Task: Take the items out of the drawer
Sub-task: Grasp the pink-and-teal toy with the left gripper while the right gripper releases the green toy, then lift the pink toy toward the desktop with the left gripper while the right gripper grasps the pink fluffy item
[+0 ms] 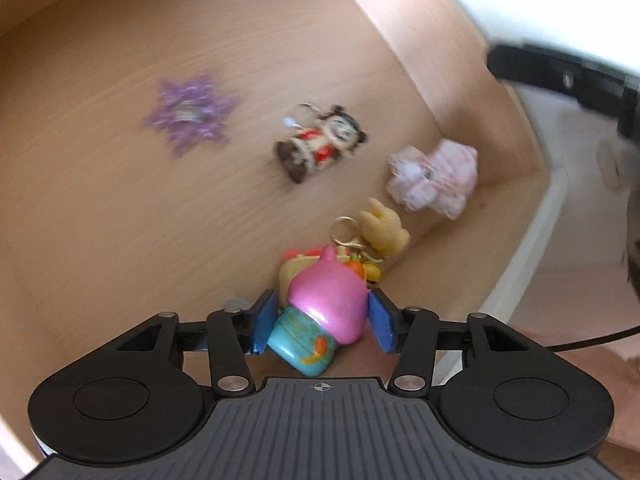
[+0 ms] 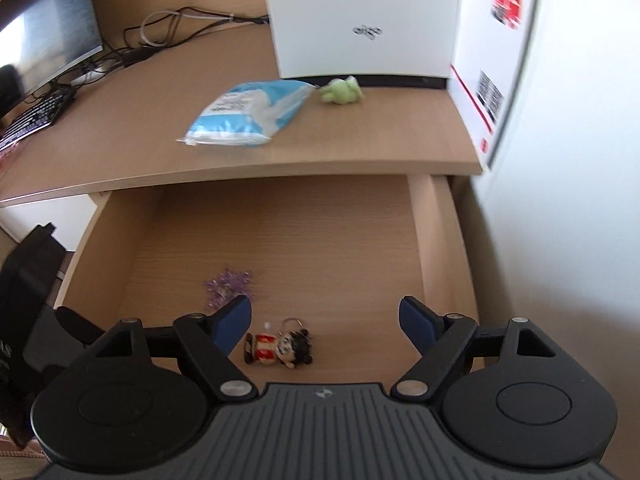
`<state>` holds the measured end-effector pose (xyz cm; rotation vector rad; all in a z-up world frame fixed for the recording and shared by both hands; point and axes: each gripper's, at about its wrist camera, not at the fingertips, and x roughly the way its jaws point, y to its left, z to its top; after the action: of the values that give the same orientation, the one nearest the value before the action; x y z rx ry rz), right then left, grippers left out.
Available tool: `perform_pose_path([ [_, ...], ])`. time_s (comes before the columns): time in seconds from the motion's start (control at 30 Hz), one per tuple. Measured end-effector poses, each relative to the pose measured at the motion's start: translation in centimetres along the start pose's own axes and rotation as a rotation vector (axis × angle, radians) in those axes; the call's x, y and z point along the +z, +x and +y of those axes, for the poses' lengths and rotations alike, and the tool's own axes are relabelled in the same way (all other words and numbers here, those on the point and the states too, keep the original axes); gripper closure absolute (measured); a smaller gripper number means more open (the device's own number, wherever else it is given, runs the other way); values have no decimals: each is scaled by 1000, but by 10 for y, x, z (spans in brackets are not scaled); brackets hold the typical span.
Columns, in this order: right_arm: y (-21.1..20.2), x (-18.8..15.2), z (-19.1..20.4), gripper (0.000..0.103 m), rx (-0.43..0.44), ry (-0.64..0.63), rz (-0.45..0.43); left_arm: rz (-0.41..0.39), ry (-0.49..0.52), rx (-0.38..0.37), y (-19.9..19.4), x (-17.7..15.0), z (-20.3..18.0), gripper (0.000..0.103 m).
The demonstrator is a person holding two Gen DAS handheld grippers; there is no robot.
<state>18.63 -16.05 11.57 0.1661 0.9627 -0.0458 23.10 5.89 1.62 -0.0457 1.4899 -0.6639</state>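
The wooden drawer (image 1: 120, 220) stands pulled out under the desk. In it lie a purple snowflake (image 1: 192, 114), a small doll keychain (image 1: 320, 142), a pink-and-white plush (image 1: 436, 178) and a yellow plush keychain (image 1: 384, 226). My left gripper (image 1: 322, 304) points down into the near right corner, its blue pads on either side of a pink-and-teal toy (image 1: 320, 320); I see no firm press. My right gripper (image 2: 324, 308) hangs open over the drawer (image 2: 424, 240), empty, with the doll keychain (image 2: 280, 348) and purple snowflake (image 2: 228, 284) below it.
On the desk top (image 2: 120, 152) lie a blue-and-white pack (image 2: 248, 114) and a green plush (image 2: 342, 90) in front of a white box (image 2: 360, 16). A monitor (image 2: 48, 40), keyboard (image 2: 36, 116) and cables occupy the far left. A white wall runs along the right.
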Motion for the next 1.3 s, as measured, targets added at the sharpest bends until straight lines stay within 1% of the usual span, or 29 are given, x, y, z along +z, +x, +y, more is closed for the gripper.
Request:
perform_pose_path([
  [0.07, 6, -1, 0, 21, 3, 19, 24, -71, -42, 16, -17, -3, 9, 51],
  [0.1, 9, -1, 0, 21, 13, 34, 42, -117, -88, 9, -27, -3, 15, 51],
  [0.17, 20, -4, 3, 21, 50, 71, 98, -243, -197, -5, -55, -6, 28, 52],
  [0.2, 27, -6, 7, 21, 79, 86, 134, -313, -220, 12, -71, -9, 30, 52],
  [0.23, 36, -8, 12, 21, 111, 96, 173, -374, -223, 52, -86, -13, 28, 52],
  [0.27, 44, -10, 18, 21, 142, 101, 214, -433, -210, 123, -98, -16, 23, 52],
  [0.3, 54, -12, 26, 21, 168, 104, 257, -478, -183, 216, -107, -20, 16, 52],
  [0.33, 64, -13, 35, 21, 189, 103, 303, -513, -145, 334, -115, -23, 7, 52],
  [0.37, 73, -14, 44, 21, 209, 98, 344, -532, -122, 423, -117, -26, 0, 52],
  [0.4, 81, -15, 53, 21, 230, 88, 378, -551, -116, 480, -120, -30, -4, 52],
  [0.43, 88, -14, 62, 21, 245, 73, 402, -565, -130, 490, -125, -35, -4, 52],
  [0.53, 99, -10, 93, 21, 260, -26, 431, -597, -231, 423, -140, -51, 9, 53],
  [0.6, 101, -6, 115, 24, 303, -99, 437, -609, -287, 398, -150, -60, 17, 53],
  [0.63, 105, -4, 126, 31, 345, -119, 455, -616, -309, 385, -155, -64, 19, 53],
  [0.67, 110, -4, 135, 42, 391, -126, 484, -623, -323, 374, -163, -67, 24, 53],
  [0.73, 123, -4, 154, 52, 460, -120, 545, -645, -339, 374, -168, -72, 19, 53],
  [0.83, 144, -4, 179, 52, 503, -113, 591, -671, -360, 398, -177, -82, 15, 53],
  [0.9, 159, -6, 190, 52, 504, -93, 630, -673, -384, 407, -177, -87, 17, 53],
  [0.93, 165, -8, 196, 54, 489, -104, 643, -668, -397, 410, -176, -90, 18, 53],
  [0.97, 169, -10, 202, 63, 470, -125, 649, -663, -410, 411, -177, -94, 21, 53],
  [1.03, 171, -14, 209, 78, 438, -164, 661, -656, -433, 402, -176, -99, 25, 53],
  [1.17, 150, -13, 201, 79, 444, -184, 608, -643, -434, 375, -172, -101, 28, 53],
  [1.23, 138, -10, 189, 79, 427, -175, 568, -629, -414, 357, -167, -97, 27, 53],
  [1.3, 130, -7, 173, 79, 401, -139, 544, -611, -390, 338, -160, -92, 26, 53],
])
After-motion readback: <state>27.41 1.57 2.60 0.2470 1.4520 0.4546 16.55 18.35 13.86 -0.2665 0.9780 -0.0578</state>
